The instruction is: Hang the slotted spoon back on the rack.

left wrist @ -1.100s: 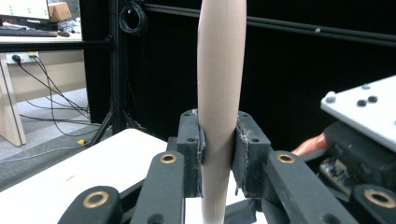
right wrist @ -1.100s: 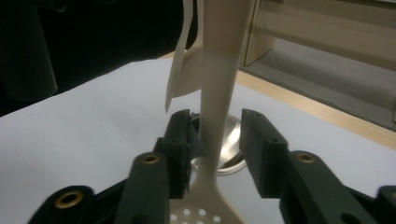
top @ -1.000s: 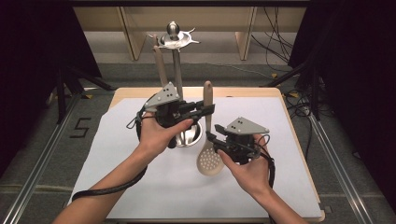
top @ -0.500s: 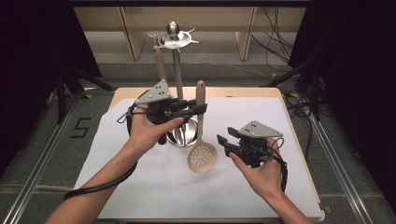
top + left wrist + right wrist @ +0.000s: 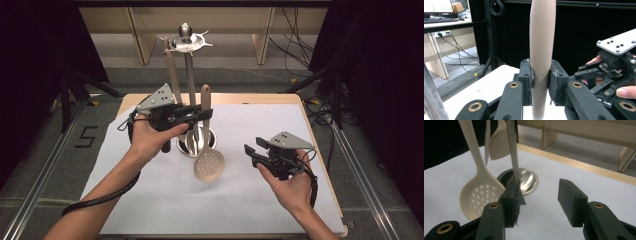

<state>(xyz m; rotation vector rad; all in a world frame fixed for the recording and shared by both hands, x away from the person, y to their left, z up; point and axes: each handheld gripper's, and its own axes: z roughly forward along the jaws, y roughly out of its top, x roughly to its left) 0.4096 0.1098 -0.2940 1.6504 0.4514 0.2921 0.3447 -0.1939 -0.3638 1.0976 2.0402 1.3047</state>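
White table cover [image 5: 250, 195], metal utensil stand [image 5: 186, 42] (another beige utensil [image 5: 172, 70] hanging), floor cables [image 5: 300, 25].

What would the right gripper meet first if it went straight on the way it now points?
Probably the stand's steel base: the open right gripper aims at it across bare paper. The slotted spoon hangs just beside that line, so depth leaves some doubt.

Even overhead light, dark surroundings, soft blur on near jaws.
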